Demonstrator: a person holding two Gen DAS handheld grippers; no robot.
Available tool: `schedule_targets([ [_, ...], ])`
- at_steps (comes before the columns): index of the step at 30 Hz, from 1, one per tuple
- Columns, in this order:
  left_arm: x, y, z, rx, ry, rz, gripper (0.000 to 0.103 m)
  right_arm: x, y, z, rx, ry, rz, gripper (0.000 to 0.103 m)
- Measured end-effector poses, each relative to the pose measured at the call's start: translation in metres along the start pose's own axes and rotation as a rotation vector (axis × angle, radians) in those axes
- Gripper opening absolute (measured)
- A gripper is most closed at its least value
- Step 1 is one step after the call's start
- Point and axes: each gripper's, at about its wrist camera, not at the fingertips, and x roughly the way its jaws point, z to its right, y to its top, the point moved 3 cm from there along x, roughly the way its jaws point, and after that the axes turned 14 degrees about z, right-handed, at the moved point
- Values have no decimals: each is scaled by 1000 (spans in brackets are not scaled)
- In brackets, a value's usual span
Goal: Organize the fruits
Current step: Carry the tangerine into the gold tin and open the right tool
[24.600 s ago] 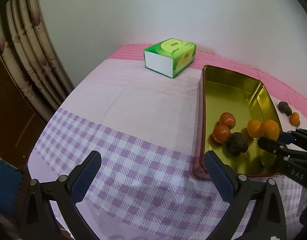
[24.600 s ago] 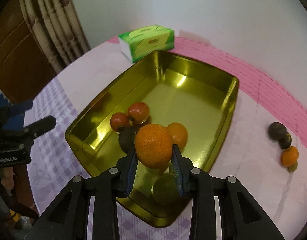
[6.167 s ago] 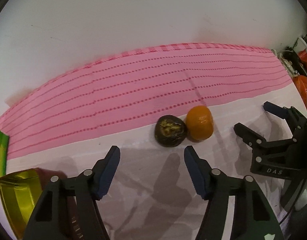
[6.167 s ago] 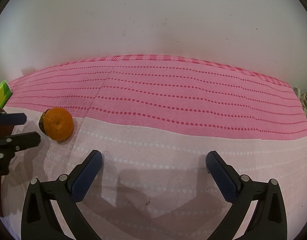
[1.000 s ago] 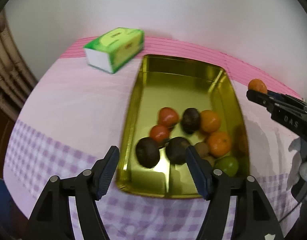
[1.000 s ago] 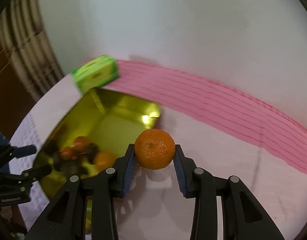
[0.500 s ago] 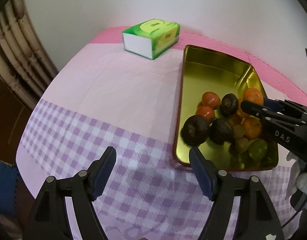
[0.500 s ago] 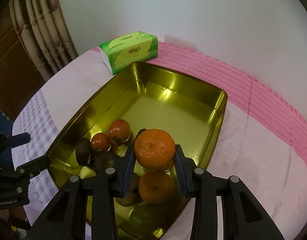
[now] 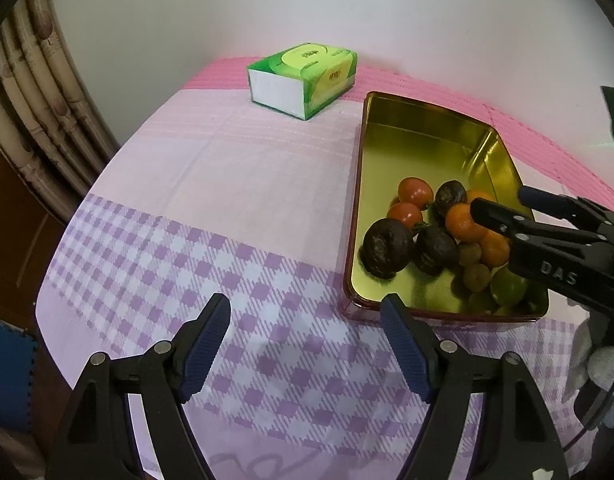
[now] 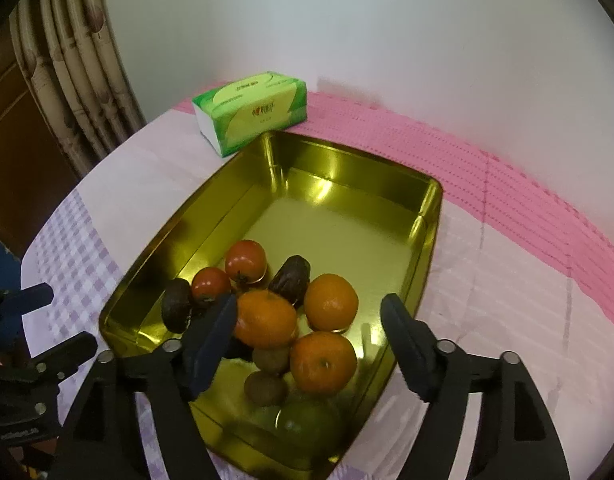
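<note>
Fingers of the right gripper have just spread wide, empty, over oranges in the gold tray; left gripper stands open, empty, at lower frame.

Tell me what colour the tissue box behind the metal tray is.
Green with a white end, the rectangular tissue box shows best in the left wrist view.

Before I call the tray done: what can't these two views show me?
- Left wrist view: the right gripper covers the oranges and the gold tray right wall.
- Right wrist view: the green fruit is blurred; a gripper finger hides one dark fruit.
- Table right of the tray: cut off.
</note>
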Motion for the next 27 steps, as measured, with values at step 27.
schedule_targets([
  [27,-16,-7,27,48,2,1,76,-51,-60,7,31,-20,-74,96],
])
